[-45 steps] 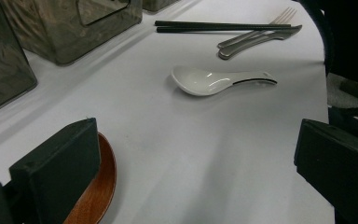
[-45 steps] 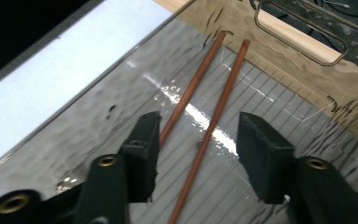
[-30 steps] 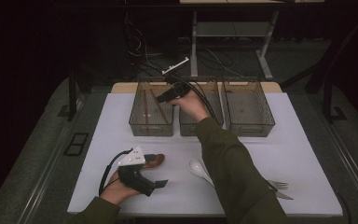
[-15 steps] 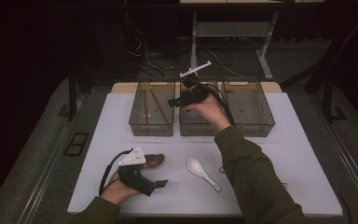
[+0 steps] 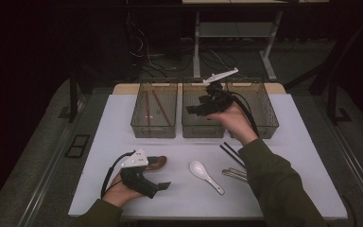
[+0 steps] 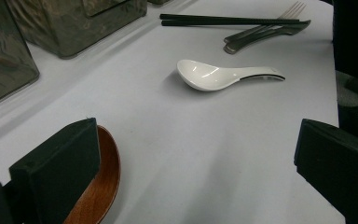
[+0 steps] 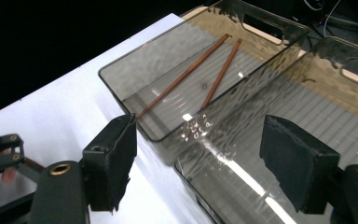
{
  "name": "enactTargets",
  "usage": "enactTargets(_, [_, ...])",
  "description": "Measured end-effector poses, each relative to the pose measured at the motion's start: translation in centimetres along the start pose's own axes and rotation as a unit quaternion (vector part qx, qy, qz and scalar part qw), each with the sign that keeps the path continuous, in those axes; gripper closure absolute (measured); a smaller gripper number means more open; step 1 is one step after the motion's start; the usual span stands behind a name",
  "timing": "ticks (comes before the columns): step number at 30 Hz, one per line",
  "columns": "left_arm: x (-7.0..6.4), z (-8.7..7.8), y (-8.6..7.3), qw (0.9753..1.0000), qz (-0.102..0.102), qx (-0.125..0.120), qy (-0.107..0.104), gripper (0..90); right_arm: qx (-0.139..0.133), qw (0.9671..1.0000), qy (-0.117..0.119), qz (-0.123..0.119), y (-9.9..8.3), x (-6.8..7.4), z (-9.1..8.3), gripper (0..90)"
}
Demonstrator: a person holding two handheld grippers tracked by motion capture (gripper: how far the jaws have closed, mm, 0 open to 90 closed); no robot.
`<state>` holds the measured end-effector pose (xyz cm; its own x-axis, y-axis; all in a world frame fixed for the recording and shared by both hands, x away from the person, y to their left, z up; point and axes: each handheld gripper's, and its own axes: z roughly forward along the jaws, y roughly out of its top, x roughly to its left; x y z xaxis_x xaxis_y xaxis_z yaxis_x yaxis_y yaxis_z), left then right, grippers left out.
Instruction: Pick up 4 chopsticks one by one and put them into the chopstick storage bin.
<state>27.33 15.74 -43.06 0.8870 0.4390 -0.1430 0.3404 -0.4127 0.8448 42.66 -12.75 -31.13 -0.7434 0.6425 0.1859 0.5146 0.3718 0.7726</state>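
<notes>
Looks like cutlery sorting: the right gripper (image 5: 194, 109) hovers empty over the smoky clear plastic bins (image 5: 203, 124), fingers apart. The left gripper (image 5: 159, 187) rests on the white desk (image 5: 307, 156), fingers apart beside a glossy brown wooden spoon (image 6: 100, 186). I'd guess the smooth white ceramic spoon (image 5: 205, 174) mid-desk goes next.

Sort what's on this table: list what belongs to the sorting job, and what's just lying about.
Job:
brown chopsticks in the left bin
middle bin
right bin
white spoon
black chopsticks
fork
wooden spoon

Lying about:
floor cables
</notes>
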Motion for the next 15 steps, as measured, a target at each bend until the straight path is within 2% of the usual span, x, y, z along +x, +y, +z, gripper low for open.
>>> enactTargets(7, [0.0,0.1,0.0,1.0,-0.003,0.001,-0.001,0.0,-0.011,0.9999,-0.006,-0.008,-1.5,-0.1,-2.5,26.4])
enactTargets(15, [0.1,0.1,0.0,1.0,-0.004,-0.002,-0.002,0.0,-0.009,0.9994,-0.024,-0.025,-4.0,-0.3,-4.9,26.4])
